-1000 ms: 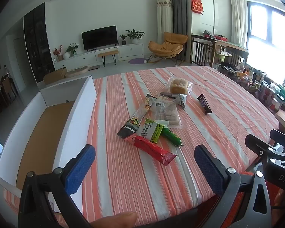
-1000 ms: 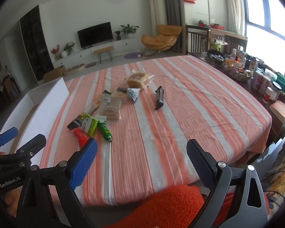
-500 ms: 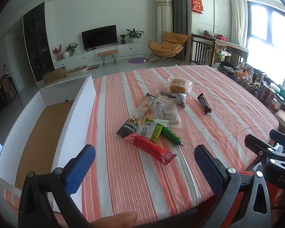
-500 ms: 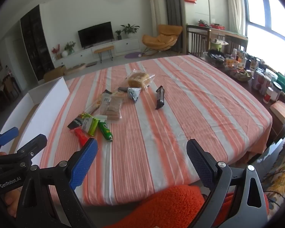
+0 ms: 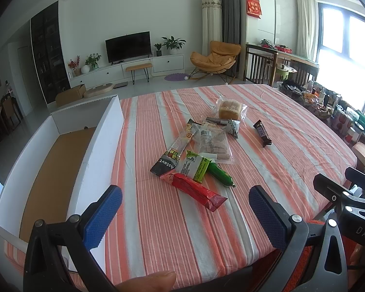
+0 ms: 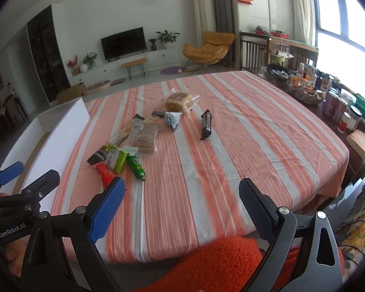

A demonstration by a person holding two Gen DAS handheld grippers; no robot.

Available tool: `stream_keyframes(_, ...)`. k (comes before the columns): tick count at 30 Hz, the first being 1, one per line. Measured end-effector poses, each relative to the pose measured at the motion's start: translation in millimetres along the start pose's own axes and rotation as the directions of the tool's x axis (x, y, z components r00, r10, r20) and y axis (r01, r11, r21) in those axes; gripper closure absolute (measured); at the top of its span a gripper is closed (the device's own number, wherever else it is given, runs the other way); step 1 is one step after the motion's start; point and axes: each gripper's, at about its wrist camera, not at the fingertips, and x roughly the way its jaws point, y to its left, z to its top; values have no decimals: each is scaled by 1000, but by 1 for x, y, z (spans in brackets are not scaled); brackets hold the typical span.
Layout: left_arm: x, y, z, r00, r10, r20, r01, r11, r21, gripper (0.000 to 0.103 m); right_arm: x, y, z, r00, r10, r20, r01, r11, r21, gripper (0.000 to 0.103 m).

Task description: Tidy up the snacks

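While both grippers hang back at the near edge of the table (image 5: 304, 126), nothing is gripped: the left gripper (image 5: 185, 209) has its blue pads spread wide, empty, and the right gripper (image 6: 182, 203) likewise stands apart with nothing between.

Left to right:
- White cardboard box (image 5: 102, 146), open top, brown floor, at the table's left edge. Likely the destination. Its tall thin wall stands just beside the snacks; a gripper swinging across with a packet could clip it and shove the box.
- Dark long packet (image 5: 175, 150), end reads "Astavt" or close to it; the print is small and the spelling is uncertain. Yellow-red Chinese blocks above, not legible.
- Red packet (image 5: 197, 191), nearest the left gripper, partly under the green-white packet (image 5: 194, 168). Lifting the red one may drag its neighbour.
- Green sausage-like stick (image 5: 220, 175), round; could roll if nudged.
- Clear biscuit pack (image 5: 213, 143), slippery film, overlaps others; a pinch may catch two wrappers.
- Bagged bread (image 5: 230, 109), soft; hard clamping would crush it.
- Dark bar (image 5: 262, 133), alone, well apart, easiest pick.

Other writing: "GenRobot.AI" on the left gripper's body in the right view; "DAS" on the right one's in the left view.
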Motion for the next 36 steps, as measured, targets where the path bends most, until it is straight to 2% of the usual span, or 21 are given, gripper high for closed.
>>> stream_keyframes(36,3,5,-1,1000,-3,-6,3,1000,-14,0,3,5,-1,1000,-1,-5,1,1000,-3,7)
